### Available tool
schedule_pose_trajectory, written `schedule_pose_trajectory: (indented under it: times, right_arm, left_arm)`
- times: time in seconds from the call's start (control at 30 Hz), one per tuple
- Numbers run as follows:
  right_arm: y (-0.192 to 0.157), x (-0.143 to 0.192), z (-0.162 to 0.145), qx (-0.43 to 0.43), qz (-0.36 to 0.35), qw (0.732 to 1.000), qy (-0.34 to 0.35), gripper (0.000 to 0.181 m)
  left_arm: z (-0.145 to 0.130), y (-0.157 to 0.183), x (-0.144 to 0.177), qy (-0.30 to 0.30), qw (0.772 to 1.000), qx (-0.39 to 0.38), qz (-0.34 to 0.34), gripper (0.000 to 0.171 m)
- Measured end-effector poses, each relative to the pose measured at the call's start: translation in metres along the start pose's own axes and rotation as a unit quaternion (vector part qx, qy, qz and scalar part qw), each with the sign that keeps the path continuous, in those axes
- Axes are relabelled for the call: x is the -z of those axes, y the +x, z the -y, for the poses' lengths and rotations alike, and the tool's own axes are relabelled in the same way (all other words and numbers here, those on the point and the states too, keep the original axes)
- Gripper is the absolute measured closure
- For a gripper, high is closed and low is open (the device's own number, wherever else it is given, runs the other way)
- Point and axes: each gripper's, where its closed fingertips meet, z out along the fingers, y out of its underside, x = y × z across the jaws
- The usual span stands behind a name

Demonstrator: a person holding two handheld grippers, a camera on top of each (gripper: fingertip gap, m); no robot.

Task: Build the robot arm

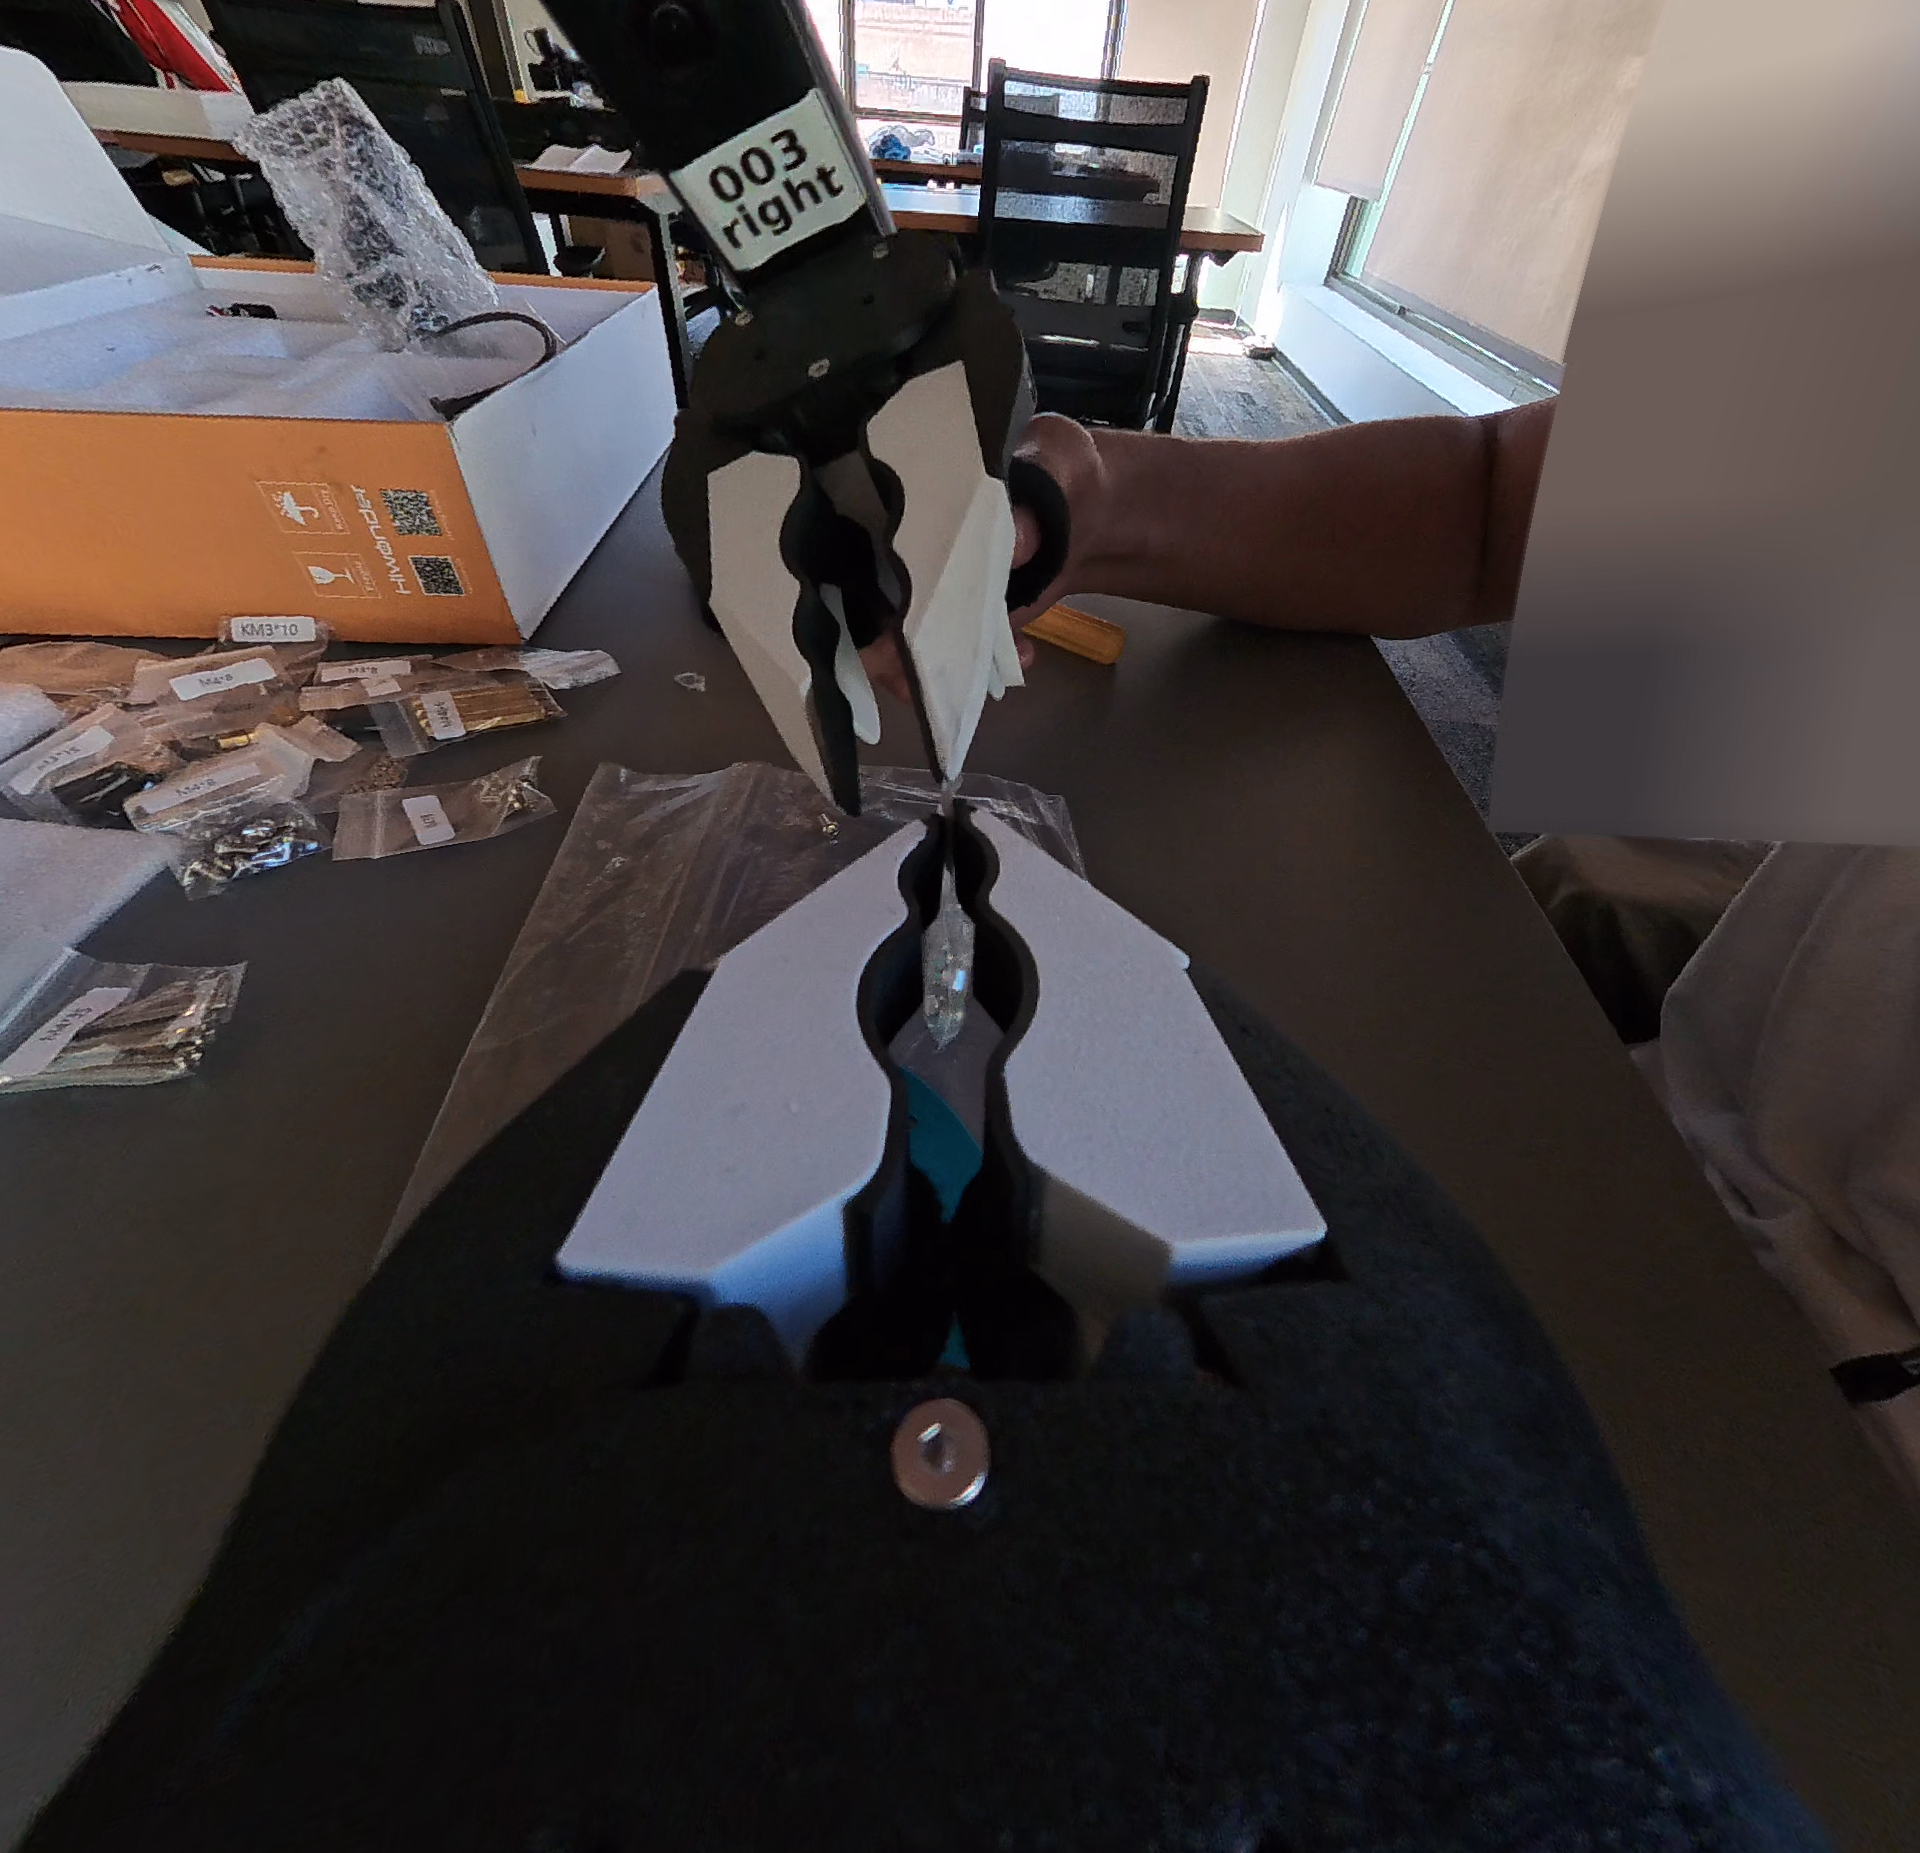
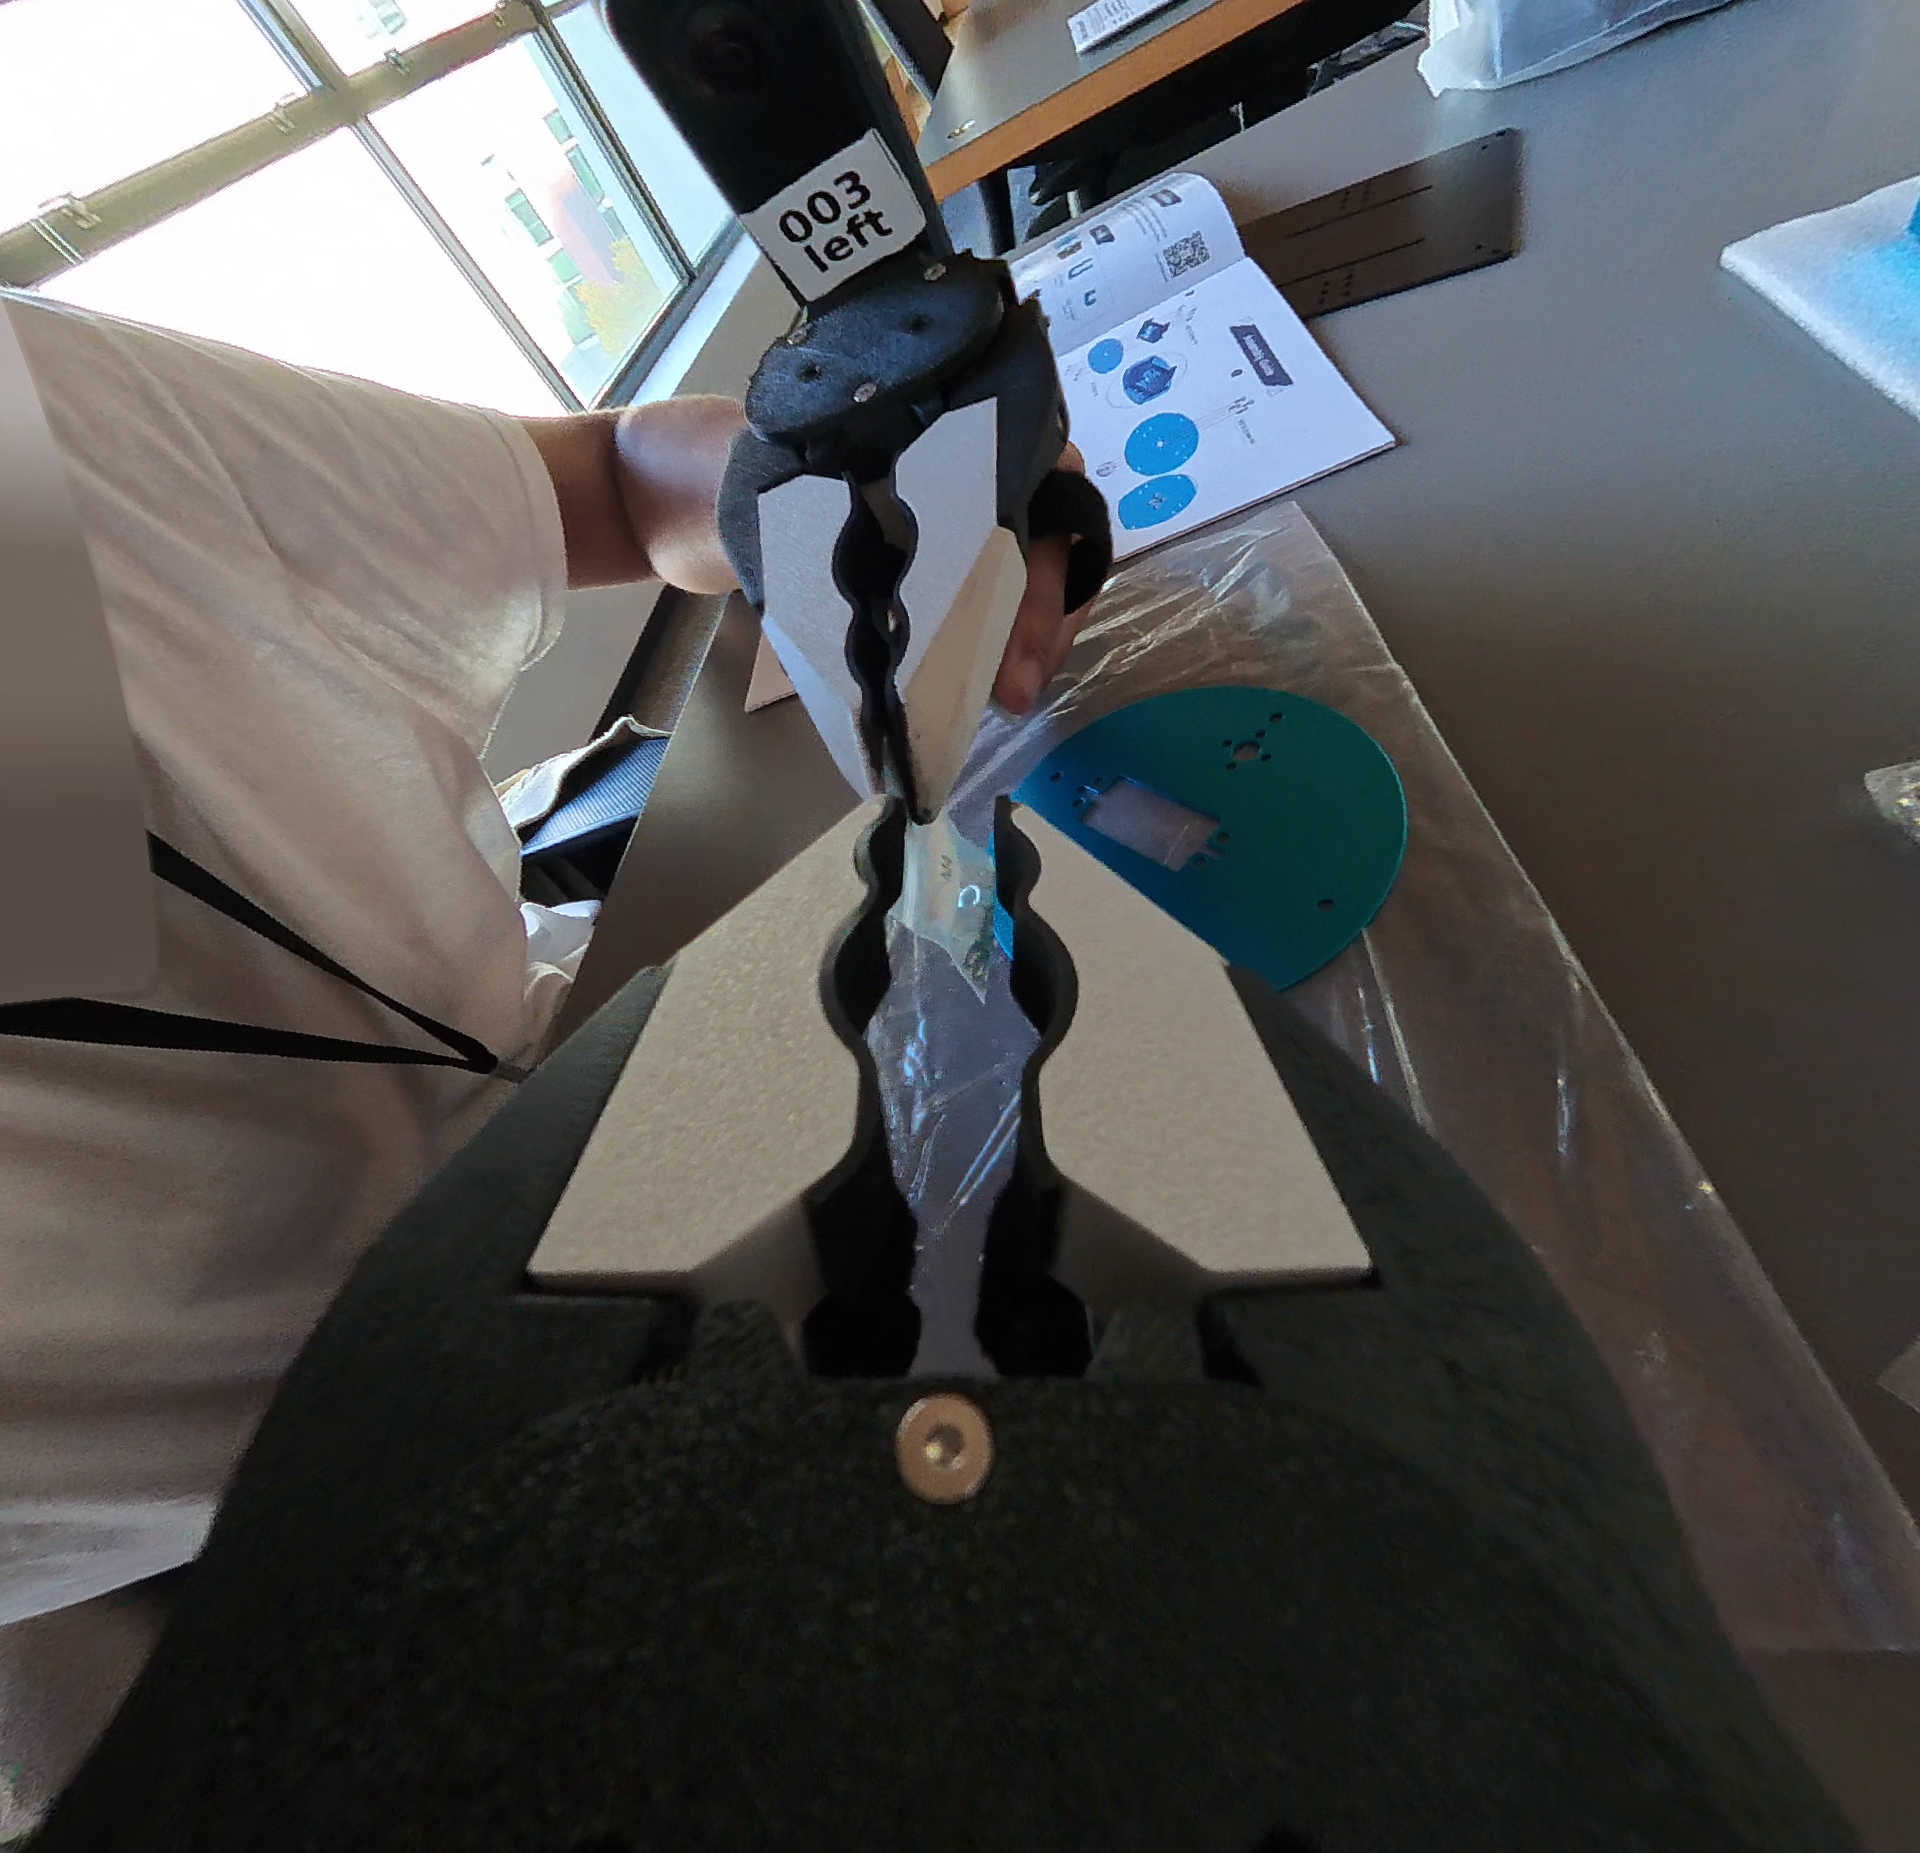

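My left gripper [image 1: 948,824] is shut on the top edge of a small clear bag of screws [image 1: 948,972] and holds it above the dark table [image 1: 1247,868]. My right gripper [image 1: 899,793] comes down from above, tip to tip with the left. In the right wrist view the right gripper [image 2: 940,811] stands a little open, with the small bag [image 2: 951,899] hanging between its fingers. The left gripper [image 2: 904,811] pinches the bag's top there. A teal round metal plate [image 2: 1247,827] lies on a large clear plastic sheet [image 2: 1455,1076] just beyond the bag.
An open orange and white box [image 1: 260,525] with a bubble-wrapped item [image 1: 353,214] stands at the left. Several small bags of hardware [image 1: 260,754] lie in front of it. An open booklet [image 2: 1195,380] and a black plate [image 2: 1392,224] lie beyond. A person's torso [image 2: 260,764] is at the table edge. The tips of both grippers are at nearly the same place.
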Motion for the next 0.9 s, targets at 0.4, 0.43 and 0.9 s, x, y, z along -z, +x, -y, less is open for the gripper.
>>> schedule_pose_trajectory:
  times: [0.4, 0.43, 0.9]
  right_arm:
    - [0.005, 0.003, -0.013, 0.097, -0.066, 0.991, -0.064, 0.166]
    - [0.004, 0.002, -0.013, 0.099, -0.064, 0.991, -0.064, 0.166]
    - [-0.002, 0.001, -0.006, 0.075, -0.038, 0.996, -0.036, 0.164]
  left_arm:
    - [-0.002, 0.002, -0.001, -0.010, 1.000, 0.022, -0.014, 0.171]
    - [-0.003, 0.002, -0.001, -0.012, 1.000, 0.022, -0.014, 0.171]
    - [-0.006, 0.002, -0.002, -0.019, 1.000, 0.021, -0.013, 0.171]
